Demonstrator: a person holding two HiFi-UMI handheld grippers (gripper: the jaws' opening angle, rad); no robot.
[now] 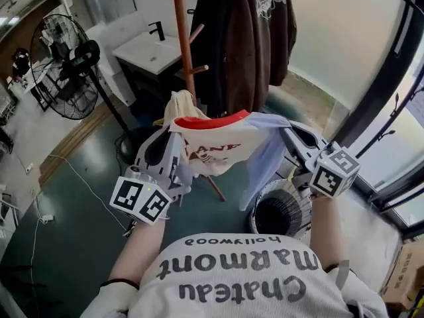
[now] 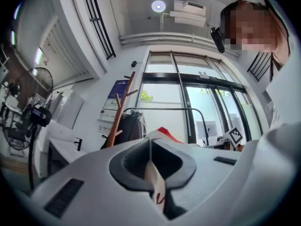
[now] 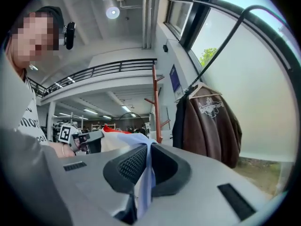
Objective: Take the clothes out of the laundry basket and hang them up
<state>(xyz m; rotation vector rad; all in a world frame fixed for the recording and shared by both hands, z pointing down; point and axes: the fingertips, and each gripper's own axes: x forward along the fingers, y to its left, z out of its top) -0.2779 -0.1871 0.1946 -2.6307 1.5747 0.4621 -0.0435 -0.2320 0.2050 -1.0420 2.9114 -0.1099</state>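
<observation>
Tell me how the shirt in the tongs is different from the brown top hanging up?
The shirt is cream with a red collar and a pale blue sleeve; the brown top is dark all over. The shirt is stretched sideways between the left tongs and the right tongs, both shut on it; the brown top hangs straight down from a hanger. Both have print on them.
</observation>
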